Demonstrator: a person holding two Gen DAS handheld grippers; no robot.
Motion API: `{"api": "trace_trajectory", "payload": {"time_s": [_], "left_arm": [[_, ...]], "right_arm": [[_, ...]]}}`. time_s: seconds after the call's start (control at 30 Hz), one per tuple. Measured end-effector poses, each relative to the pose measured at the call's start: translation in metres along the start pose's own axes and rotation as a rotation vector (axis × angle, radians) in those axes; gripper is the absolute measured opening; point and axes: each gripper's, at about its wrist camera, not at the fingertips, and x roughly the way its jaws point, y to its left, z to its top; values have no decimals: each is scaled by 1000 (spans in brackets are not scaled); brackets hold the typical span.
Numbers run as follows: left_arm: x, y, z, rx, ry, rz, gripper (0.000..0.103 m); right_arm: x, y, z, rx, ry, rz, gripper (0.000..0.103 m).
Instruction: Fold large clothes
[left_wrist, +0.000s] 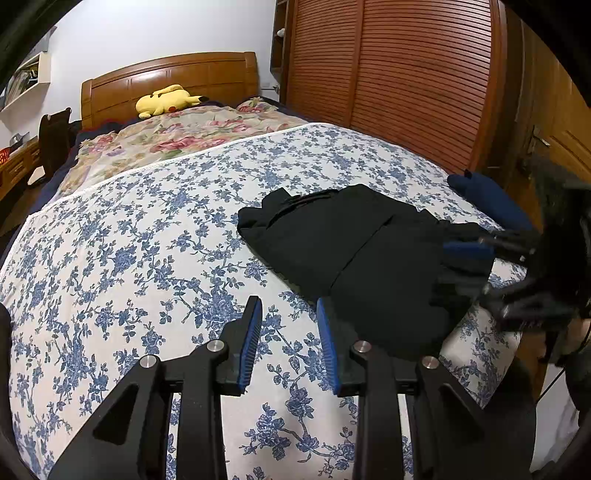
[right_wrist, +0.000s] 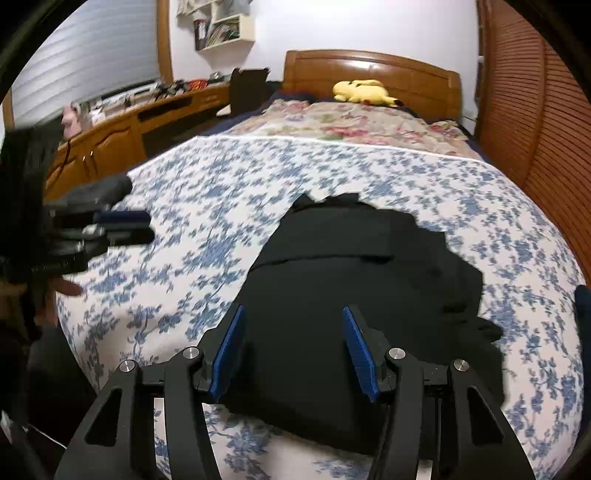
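Note:
A black garment (left_wrist: 354, 254) lies folded into a compact pile on the blue-floral sheet (left_wrist: 147, 236); it also shows in the right wrist view (right_wrist: 347, 295). My left gripper (left_wrist: 290, 314) is open and empty, above the sheet just left of the garment's near edge. My right gripper (right_wrist: 293, 314) is open and empty, hovering over the garment's near part. The right gripper shows blurred at the garment's right side in the left wrist view (left_wrist: 480, 266). The left gripper shows blurred at the left of the right wrist view (right_wrist: 125, 225).
A yellow plush toy (left_wrist: 166, 100) lies by the wooden headboard (left_wrist: 170, 74) beyond a pink-floral quilt (left_wrist: 177, 136). A dark blue cloth (left_wrist: 487, 195) sits at the bed's right edge. A slatted wardrobe (left_wrist: 399, 74) stands right; a wooden desk (right_wrist: 122, 125) stands left.

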Motion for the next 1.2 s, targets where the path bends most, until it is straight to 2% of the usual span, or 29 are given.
{"api": "trace_trajectory", "payload": {"time_s": [0.07,0.23,0.37,0.43,0.57,0.67,0.87,0.93,0.97,1.1,1.2], "left_arm": [[1,0,0,2,0,1,32],[6,2,-1,-4,10,-3,32],[20,2,1,-4,28,-12,32],[31,-1,6,7,37,-17,32],[54,-7,17,26,50,-34,32],[76,-13,29,41,66,-40,32],[125,-17,46,53,108,-52,32],[139,-17,49,54,122,-43,32],[147,-17,51,55,128,-38,32],[166,-12,55,53,135,-15,33],[176,-6,56,49,141,17,34]], "right_arm": [[11,-17,-14,10,24,-22,56],[44,-21,-33,41,88,-16,56],[35,-22,-33,84,79,6,56],[13,-26,-32,101,51,14,56],[-14,-52,-27,114,-13,-71,56],[-13,-77,-31,111,11,-183,56],[5,-91,-44,123,58,-264,56],[9,-95,-44,142,66,-271,57],[9,-96,-46,160,73,-272,62],[17,-110,-58,232,80,-218,71],[16,-119,-64,286,74,-173,74]]}}
